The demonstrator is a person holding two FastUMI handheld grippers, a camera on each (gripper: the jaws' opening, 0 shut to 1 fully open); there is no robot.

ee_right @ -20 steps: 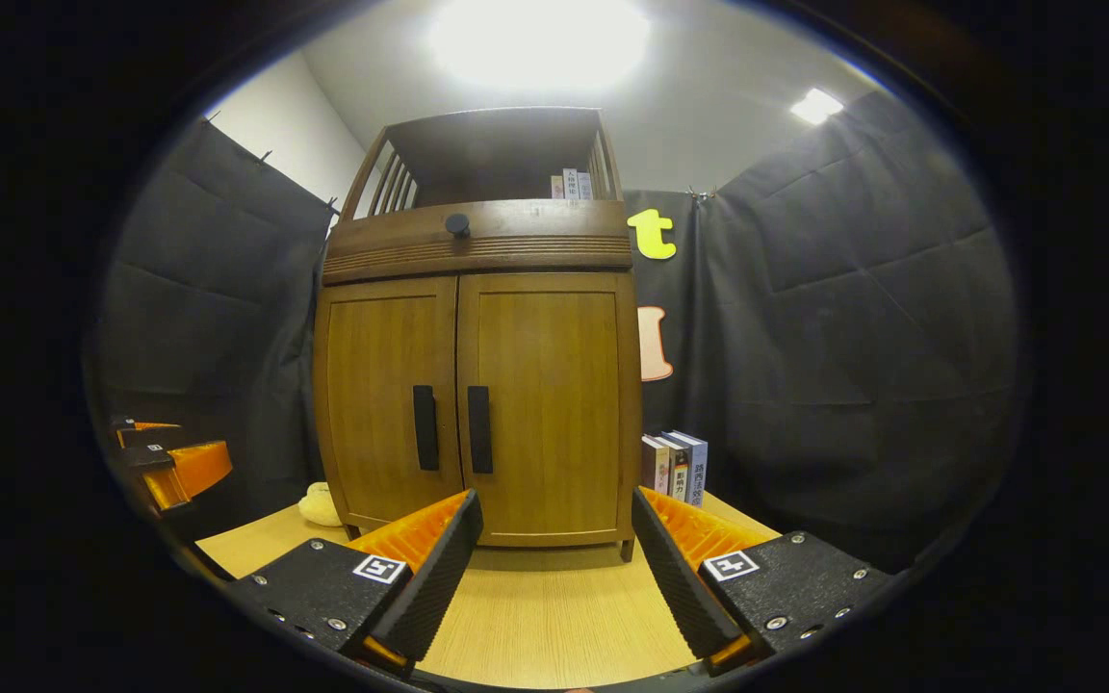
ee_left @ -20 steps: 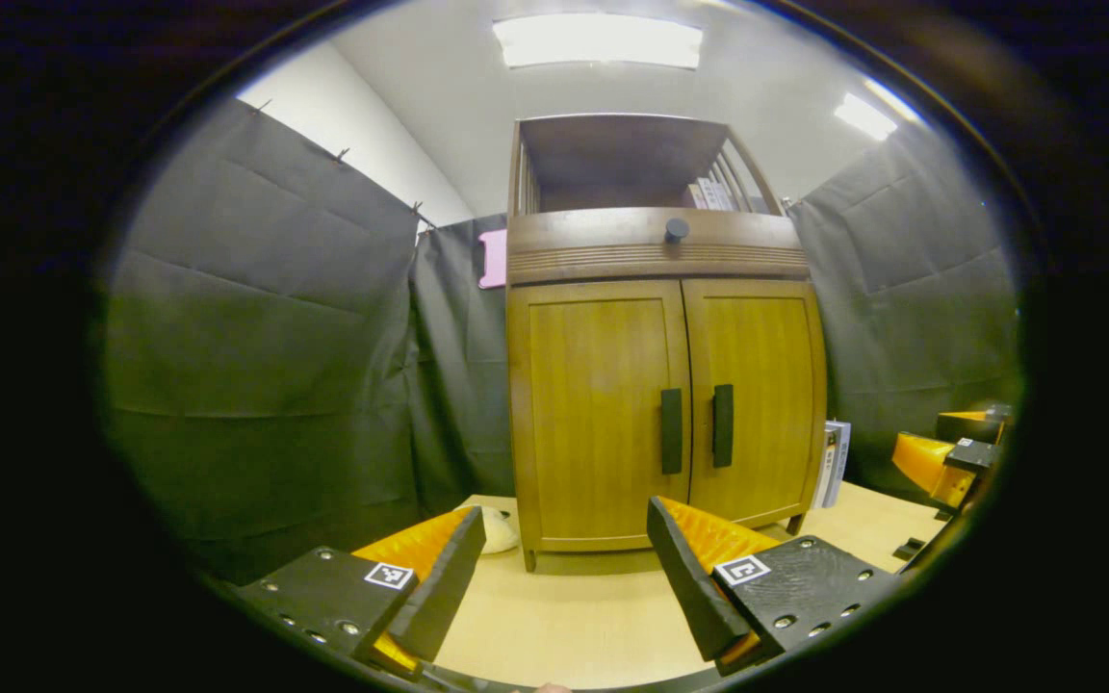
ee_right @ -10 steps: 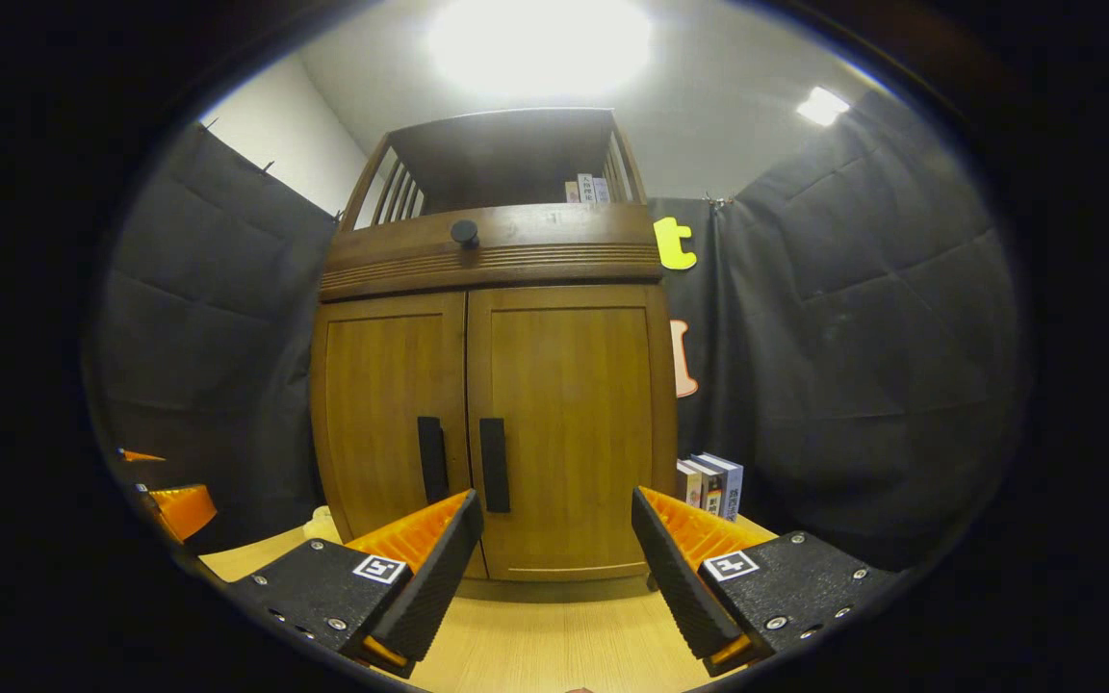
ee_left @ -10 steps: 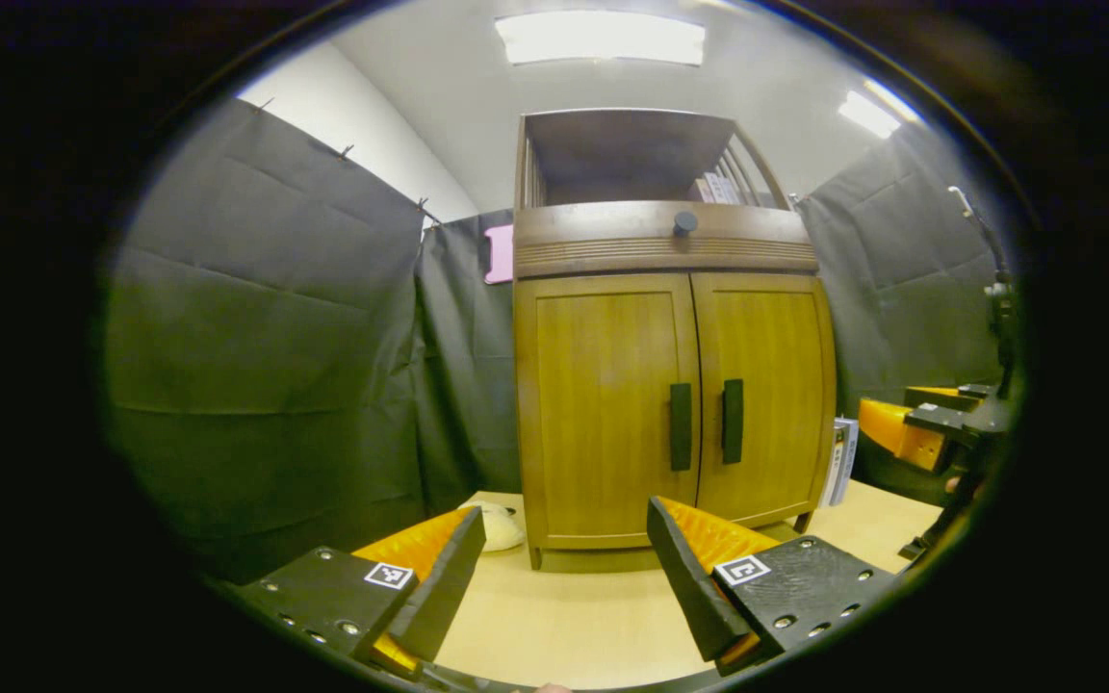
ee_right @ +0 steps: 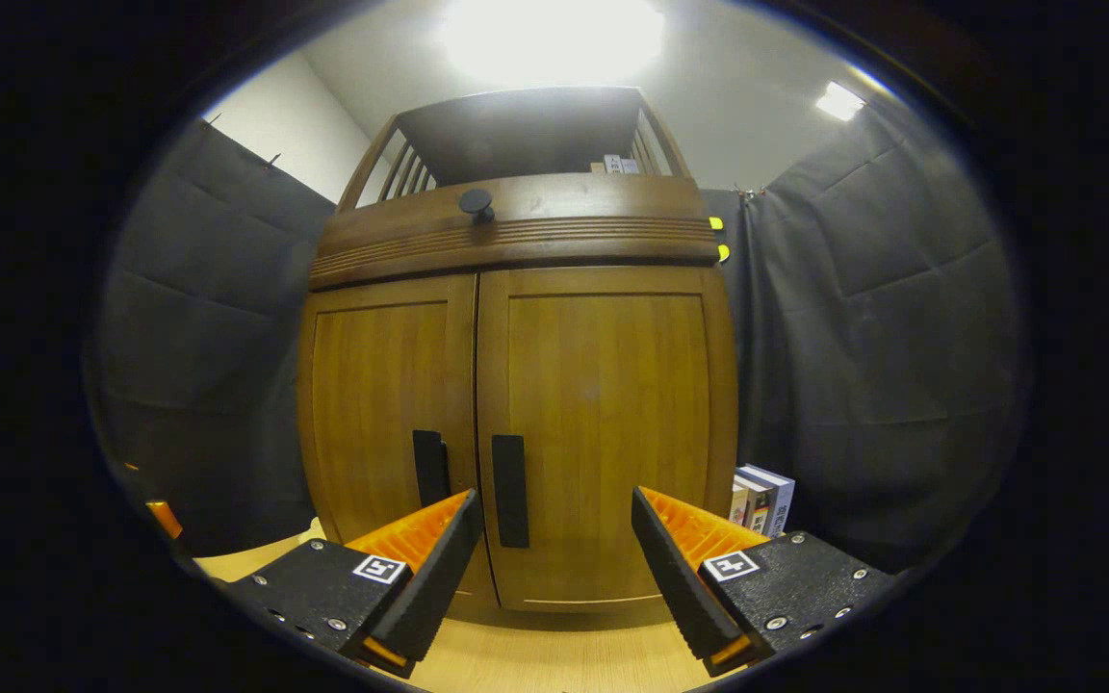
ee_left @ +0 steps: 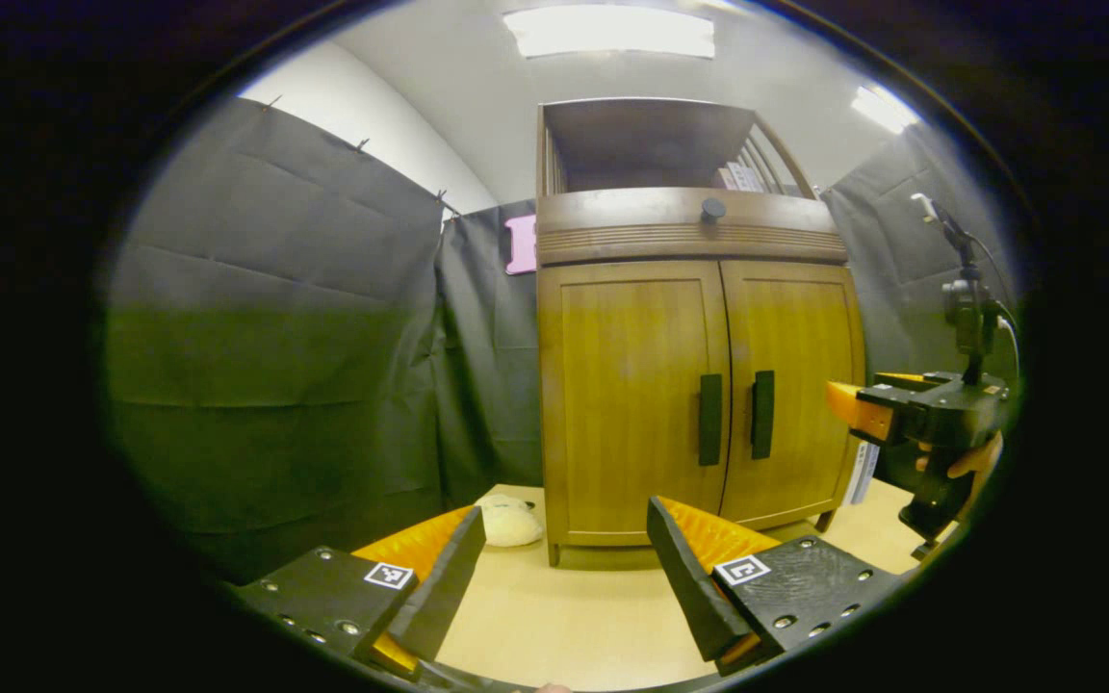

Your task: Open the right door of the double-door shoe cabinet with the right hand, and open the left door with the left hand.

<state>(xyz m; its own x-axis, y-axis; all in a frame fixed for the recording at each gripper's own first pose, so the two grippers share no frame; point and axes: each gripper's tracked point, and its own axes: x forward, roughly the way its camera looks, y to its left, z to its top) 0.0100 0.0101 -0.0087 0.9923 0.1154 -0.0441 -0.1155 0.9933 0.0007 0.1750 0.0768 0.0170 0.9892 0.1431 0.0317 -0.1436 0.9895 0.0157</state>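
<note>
The wooden shoe cabinet (ee_left: 694,385) (ee_right: 516,404) stands on a light table with both doors closed. Each door has a dark vertical handle beside the centre seam: the left handle (ee_left: 709,420) (ee_right: 430,466) and the right handle (ee_left: 762,414) (ee_right: 509,489). My right gripper (ee_right: 554,568) is open, close in front of the right door, with the right handle just above the gap between its fingers. In the left gripper view the right gripper (ee_left: 901,414) and the hand holding it appear at the right of the cabinet. My left gripper (ee_left: 564,577) is open and farther back from the cabinet.
Several books (ee_right: 757,496) stand beside the cabinet's right side. A pale soft object (ee_left: 508,520) lies on the table by its left foot. A drawer with a round knob (ee_right: 476,202) and an open shelf sit above the doors. Black cloth walls surround the table.
The right gripper has advanced toward the cabinet, so the doors loom larger in its view. The left gripper has drifted leftward; the cabinet sits further right in its view.
</note>
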